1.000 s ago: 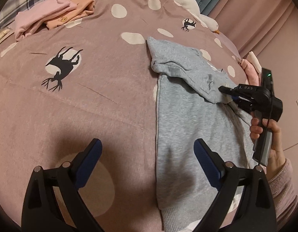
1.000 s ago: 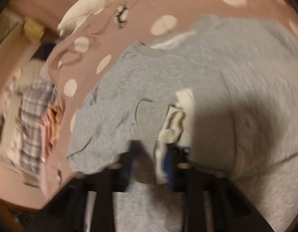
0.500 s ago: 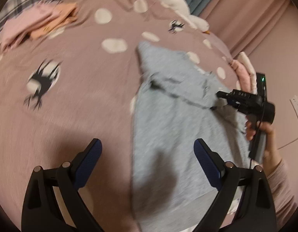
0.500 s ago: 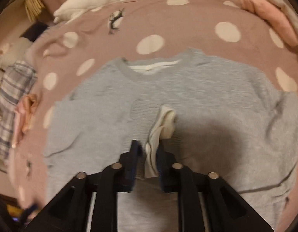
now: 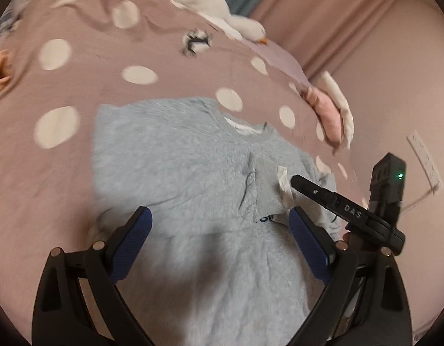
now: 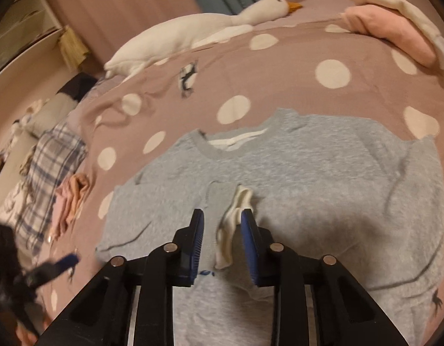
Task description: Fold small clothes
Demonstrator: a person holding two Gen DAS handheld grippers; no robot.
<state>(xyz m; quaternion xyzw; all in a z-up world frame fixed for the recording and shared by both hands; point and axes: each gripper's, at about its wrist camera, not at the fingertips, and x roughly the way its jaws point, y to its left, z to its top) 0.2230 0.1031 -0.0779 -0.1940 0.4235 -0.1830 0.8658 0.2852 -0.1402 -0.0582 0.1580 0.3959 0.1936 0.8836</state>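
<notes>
A small grey sweatshirt (image 5: 170, 167) lies flat on the pink spotted bedspread (image 5: 77, 66), its neck away from me, both sleeves folded in over the chest. It also shows in the right wrist view (image 6: 322, 178). My left gripper (image 5: 219, 230) is open and empty above the lower chest. My right gripper (image 6: 222, 227) has its jaws slightly apart around the sleeve cuff (image 6: 236, 210) with its white lining; the cuff lies between the pads. The right gripper also shows in the left wrist view (image 5: 294, 180).
A white goose plush (image 6: 193, 31) lies along the far edge of the bed. Folded pink and cream clothes (image 6: 394, 31) sit at the far right. A plaid cloth (image 6: 49, 167) and pink and orange clothes (image 6: 72, 199) lie at the left.
The right gripper carried the sleeve cuff across onto the chest and its jaws have parted a little. The left gripper swung right, over the sweatshirt.
</notes>
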